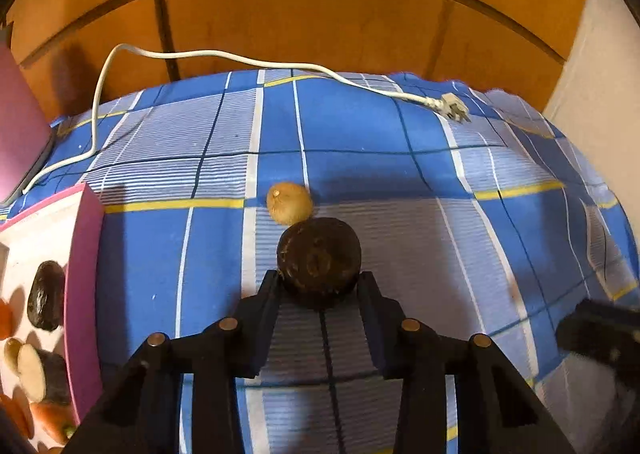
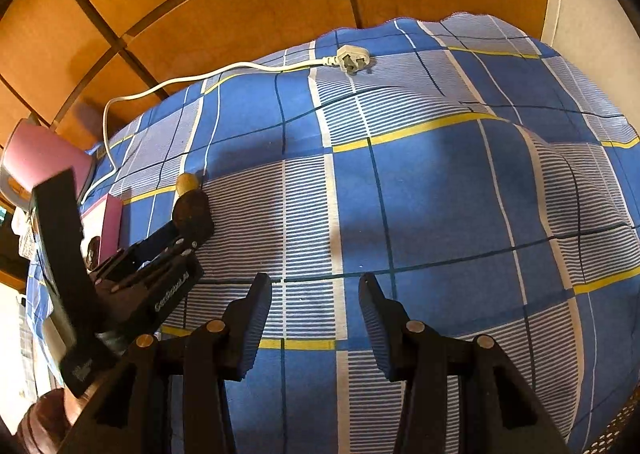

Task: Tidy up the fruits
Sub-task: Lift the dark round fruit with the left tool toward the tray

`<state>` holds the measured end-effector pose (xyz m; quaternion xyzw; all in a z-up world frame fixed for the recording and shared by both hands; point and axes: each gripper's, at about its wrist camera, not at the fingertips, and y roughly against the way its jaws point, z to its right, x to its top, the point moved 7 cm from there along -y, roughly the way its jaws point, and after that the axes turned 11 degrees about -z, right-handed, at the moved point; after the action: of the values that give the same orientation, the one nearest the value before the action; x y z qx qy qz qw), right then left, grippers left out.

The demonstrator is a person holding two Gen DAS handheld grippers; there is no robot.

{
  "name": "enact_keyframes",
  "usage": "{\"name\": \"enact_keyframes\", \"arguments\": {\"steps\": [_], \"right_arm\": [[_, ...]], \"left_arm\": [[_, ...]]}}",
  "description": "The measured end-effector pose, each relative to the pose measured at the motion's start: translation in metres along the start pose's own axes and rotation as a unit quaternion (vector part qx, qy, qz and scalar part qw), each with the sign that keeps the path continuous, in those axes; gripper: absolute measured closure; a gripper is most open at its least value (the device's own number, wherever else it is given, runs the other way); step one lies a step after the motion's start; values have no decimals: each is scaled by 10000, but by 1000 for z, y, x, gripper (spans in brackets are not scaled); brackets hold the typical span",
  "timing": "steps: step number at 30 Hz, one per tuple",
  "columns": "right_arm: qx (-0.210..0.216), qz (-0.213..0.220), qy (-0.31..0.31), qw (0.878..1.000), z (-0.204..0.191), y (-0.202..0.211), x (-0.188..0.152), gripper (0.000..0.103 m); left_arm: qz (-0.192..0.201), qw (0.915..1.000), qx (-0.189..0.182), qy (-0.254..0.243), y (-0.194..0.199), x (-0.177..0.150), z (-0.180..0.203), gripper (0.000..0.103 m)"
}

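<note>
Left wrist view: the left gripper (image 1: 320, 282) pinches a dark brown round fruit (image 1: 319, 261) between its fingertips, low over a bed covered by a blue, white and yellow checked sheet (image 1: 400, 158). Just beyond the dark fruit, a smaller tan fruit (image 1: 289, 202) lies on the sheet, the two appearing to touch or nearly so. At left, a pink-walled box (image 1: 84, 286) holds more produce, among it a dark avocado-like piece (image 1: 46, 295) and orange carrots (image 1: 48, 416). A white power cord (image 1: 224, 54) trails across the far side of the bed to its plug (image 1: 454, 107), with wooden panelling (image 1: 320, 6) behind. Right wrist view: the right gripper (image 2: 316, 294) hangs over bare sheet with its jaws spread and nothing between them, well apart from the left gripper and its fruit.
</note>
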<state>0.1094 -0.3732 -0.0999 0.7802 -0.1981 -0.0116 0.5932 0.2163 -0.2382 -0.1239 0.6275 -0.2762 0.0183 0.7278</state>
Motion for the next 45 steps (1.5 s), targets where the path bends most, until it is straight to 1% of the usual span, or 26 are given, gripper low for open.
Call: {"name": "enact_keyframes", "arguments": {"steps": [4, 12, 13, 14, 15, 19, 24, 26, 27, 28, 29, 31, 33, 34, 35, 37, 38, 40, 45], "right_arm": [[-37, -1, -1, 10000, 1, -1, 0, 57], [-221, -75, 116, 9997, -1, -6, -4, 57], [-245, -88, 144, 9996, -1, -7, -5, 57], [-294, -100, 176, 9994, -2, -8, -5, 57], [-325, -107, 191, 9992, -2, -9, -6, 57], [-414, -168, 206, 9988, -2, -13, -7, 57], [-615, -244, 296, 9974, -2, -19, -10, 57], [-651, -249, 305, 9971, -1, -20, -11, 57], [-670, -246, 301, 9970, -1, -20, -11, 57], [-683, -241, 284, 9970, 0, -19, -11, 57], [-674, -233, 253, 9971, 2, -19, -11, 57], [-632, -213, 209, 9976, 3, -17, -9, 57], [-572, -174, 180, 9981, 3, -15, -8, 57], [-513, -152, 166, 9984, 2, -13, -8, 57], [-461, -136, 160, 9987, 1, -12, -8, 57], [-373, -106, 158, 9991, -2, -9, -7, 57], [-324, -82, 159, 9993, -3, -8, -7, 57], [-241, -24, 160, 9996, -5, -4, -6, 57], [-79, 27, 74, 9999, -4, 0, -4, 57]], "left_arm": [[26, 9999, -125, 94, 13, -14, -2, 64], [354, 9991, -215, 70, 55, -47, -6, 66], [369, 9990, -232, 66, 58, -50, -7, 68], [395, 9989, -245, 51, 62, -53, -7, 81], [430, 9988, -250, 32, 65, -55, -8, 84], [504, 9983, -282, 64, 76, -63, -12, 84], [429, 9984, -338, 163, 76, -71, -17, 84], [394, 9977, -502, 223, 76, -73, -18, 83], [347, 9970, -639, 263, 76, -73, -18, 81], [295, 9963, -737, 317, 76, -73, -19, 71], [307, 9961, -749, 345, 77, -73, -19, 59], [310, 9953, -846, 346, 78, -72, -20, 50], [260, 9950, -911, 323, 77, -69, -19, 47], [222, 9951, -921, 299, 75, -67, -18, 41], [212, 9952, -908, 290, 74, -64, -17, 38], [132, 9961, -852, 204, 68, -57, -15, 35], [47, 9963, -839, 170, 64, -54, -13, 35], [1, 9964, -832, 140, 57, -46, -9, 34], [-255, 9984, -504, -89, 29, -32, -1, 34]]}}
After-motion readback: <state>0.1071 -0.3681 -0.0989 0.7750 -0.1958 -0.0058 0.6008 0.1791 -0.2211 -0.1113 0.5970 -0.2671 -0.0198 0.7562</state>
